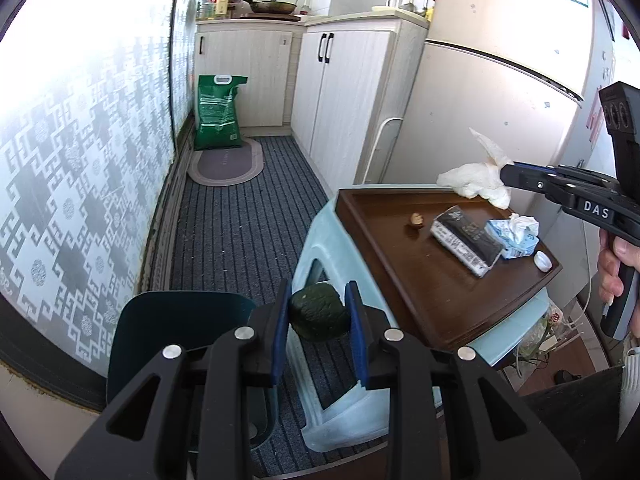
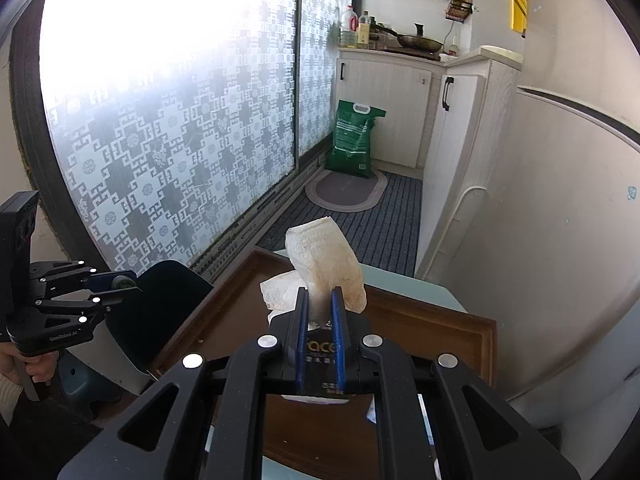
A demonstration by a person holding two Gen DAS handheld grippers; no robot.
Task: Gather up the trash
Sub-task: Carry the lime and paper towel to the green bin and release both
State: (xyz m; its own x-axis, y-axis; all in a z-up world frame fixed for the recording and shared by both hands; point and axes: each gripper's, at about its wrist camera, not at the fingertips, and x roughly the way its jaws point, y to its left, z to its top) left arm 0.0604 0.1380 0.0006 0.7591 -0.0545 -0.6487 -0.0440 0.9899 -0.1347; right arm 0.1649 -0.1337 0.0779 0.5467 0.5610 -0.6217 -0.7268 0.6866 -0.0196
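Left gripper (image 1: 318,314) is clamping a dark green avocado (image 1: 319,316) between its blue pads (image 1: 279,340). The fruit is sitting right at the fingertips, pinched on both sides, hanging over the striped floor mat (image 1: 240,232) beside the light-blue plastic stool (image 1: 320,232). The dark teal trash bin (image 1: 176,332) is just to the left of that gripper, its open mouth below and beside the avocado; the avocado is not over the opening from this angle.

Right gripper (image 2: 320,300) is clenching a crumpled white paper towel (image 2: 324,256). The pads are nearly together with the tissue bunched between them, and most of the wad is sticking up and out past the fingertips. In the left wrist view the same right gripper (image 1: 505,174) is holding the towel (image 1: 474,180) in the air above the far edge of the brown wooden tray (image 1: 424,280); not touching the tray as far as I can tell.

Tray is resting on the stool. On it: a small brown nut-like scrap (image 1: 416,220), a dark cigarette pack (image 1: 466,240), a light-blue tissue pack (image 1: 514,236) touching the cigarette pack's right side, and a white bottle cap (image 1: 543,260) near the tray's right corner. All are lying apart from both grippers.

A hand (image 1: 612,268) is gripping the right tool's handle at the frame edge.
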